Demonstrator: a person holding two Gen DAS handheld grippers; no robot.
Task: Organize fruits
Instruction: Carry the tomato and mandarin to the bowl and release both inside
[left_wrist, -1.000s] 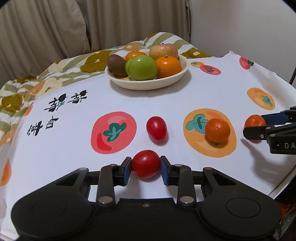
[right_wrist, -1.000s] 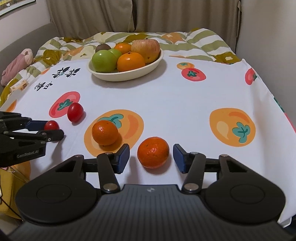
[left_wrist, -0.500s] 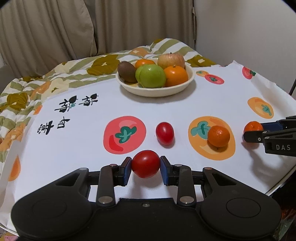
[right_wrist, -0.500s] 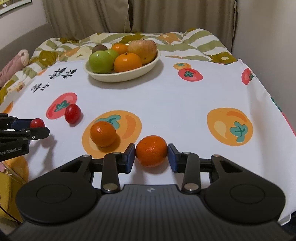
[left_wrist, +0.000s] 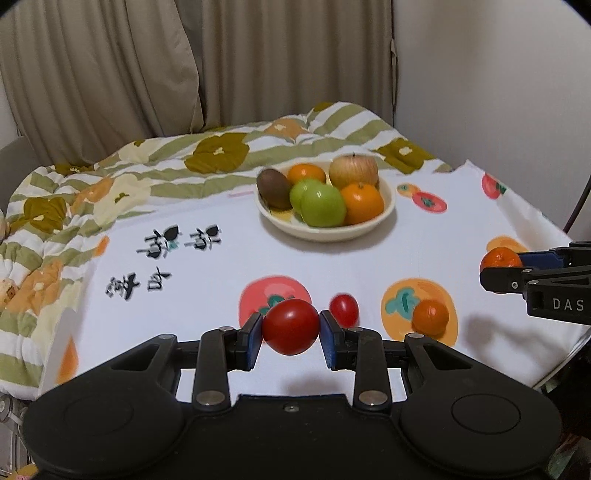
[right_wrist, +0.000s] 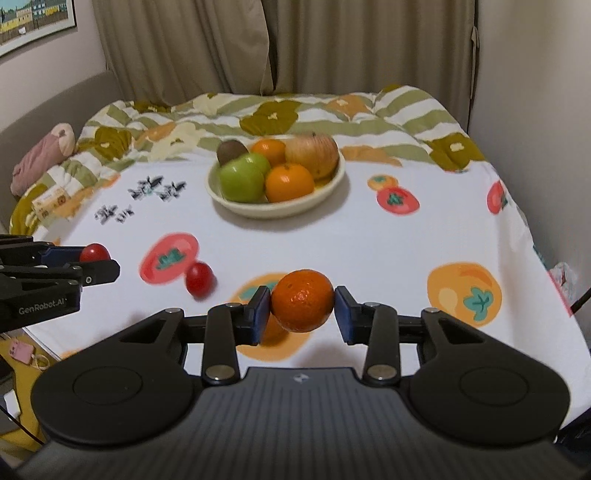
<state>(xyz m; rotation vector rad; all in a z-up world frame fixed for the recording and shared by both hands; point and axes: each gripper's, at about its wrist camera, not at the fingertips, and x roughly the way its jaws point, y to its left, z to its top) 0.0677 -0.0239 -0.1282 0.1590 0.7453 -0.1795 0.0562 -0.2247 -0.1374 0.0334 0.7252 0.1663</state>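
Observation:
My left gripper (left_wrist: 290, 334) is shut on a round red tomato (left_wrist: 290, 325), held off the cloth; it also shows at the left of the right wrist view, the tomato (right_wrist: 95, 253) in its tips. My right gripper (right_wrist: 303, 314) is shut on a mandarin (right_wrist: 303, 304), also held above the cloth, and the mandarin (left_wrist: 500, 257) appears at the right edge of the left wrist view. A small red tomato (left_wrist: 344, 309) and a second mandarin (left_wrist: 430, 317) lie on the tablecloth. Farther back stands the cream bowl (left_wrist: 325, 232) with green apples, oranges, an apple and a kiwi.
The white tablecloth (right_wrist: 369, 240) carries printed fruit pictures and black characters. A striped floral quilt (left_wrist: 110, 173) lies behind and to the left. Curtains hang at the back and a wall (left_wrist: 498, 92) stands close on the right. The table's edge runs near both grippers.
The right gripper's fingers closed on the mandarin. Both grippers then rose off the cloth with their fruit, so the bowl and table now look farther below.

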